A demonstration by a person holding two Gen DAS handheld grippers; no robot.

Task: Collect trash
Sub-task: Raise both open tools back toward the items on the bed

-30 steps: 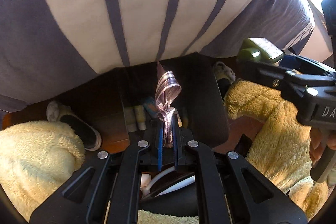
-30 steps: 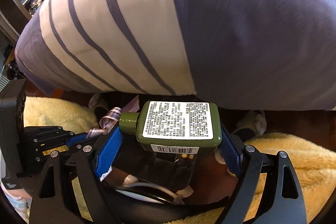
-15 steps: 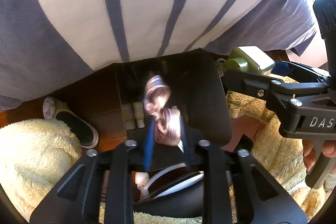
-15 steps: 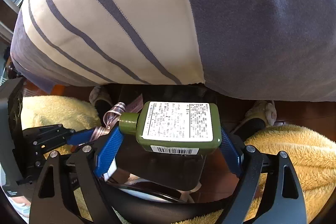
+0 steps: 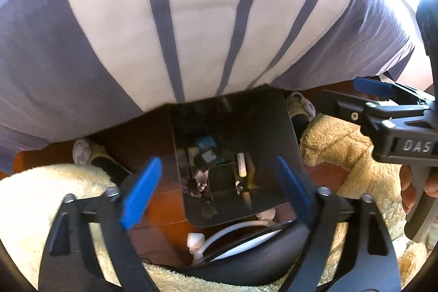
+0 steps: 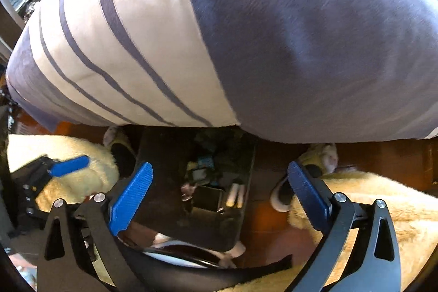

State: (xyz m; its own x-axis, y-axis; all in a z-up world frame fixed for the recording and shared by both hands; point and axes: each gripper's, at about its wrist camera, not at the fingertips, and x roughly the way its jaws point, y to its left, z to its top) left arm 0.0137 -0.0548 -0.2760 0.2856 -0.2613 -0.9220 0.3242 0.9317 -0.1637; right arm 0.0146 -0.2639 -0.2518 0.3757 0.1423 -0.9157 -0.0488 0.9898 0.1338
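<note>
A black bin (image 5: 273, 127) (image 6: 161, 182) stands on the floor right below both grippers. My left gripper (image 5: 217, 160) hangs over it with its jaws opening wide and nothing between them. A pink striped ribbon (image 5: 198, 179) lies among the trash inside. My right gripper (image 6: 219, 165) is also above the bin, its jaws opening and nothing held. A dark boxy shape (image 6: 206, 197) on the trash looks like the green bottle. Small white tubes (image 6: 235, 194) lie beside it.
A person's striped shirt (image 5: 191, 18) fills the upper half of both views. Slippered feet (image 5: 82, 152) (image 6: 325, 155) stand either side of the bin on the wooden floor. A cream fluffy rug (image 6: 369, 196) flanks it. A white cable (image 5: 232, 229) lies nearest the camera.
The left jaws spread and the ribbon dropped into the bin. The right jaws widened and the green bottle fell out of them into the bin.
</note>
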